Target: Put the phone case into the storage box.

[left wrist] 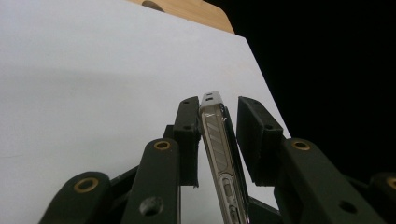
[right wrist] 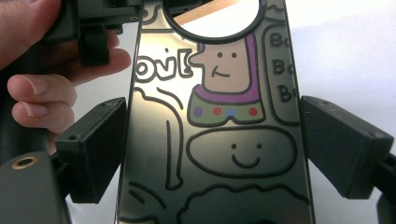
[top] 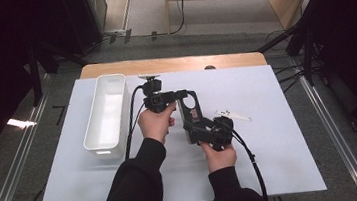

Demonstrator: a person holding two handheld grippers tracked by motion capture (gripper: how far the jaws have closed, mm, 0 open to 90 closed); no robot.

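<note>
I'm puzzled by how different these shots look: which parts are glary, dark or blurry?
High view: white table sheet evenly lit, surroundings dark. Right gripper view: glossy cartoon-printed phone case shows soft glare at top left; nearby fingers slightly soft. Left gripper view: the case's clear edge is sharp; right background black.

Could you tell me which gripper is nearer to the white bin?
Left. The left gripper is just right of the bin; the right gripper is farther right, on the phone case.
</note>
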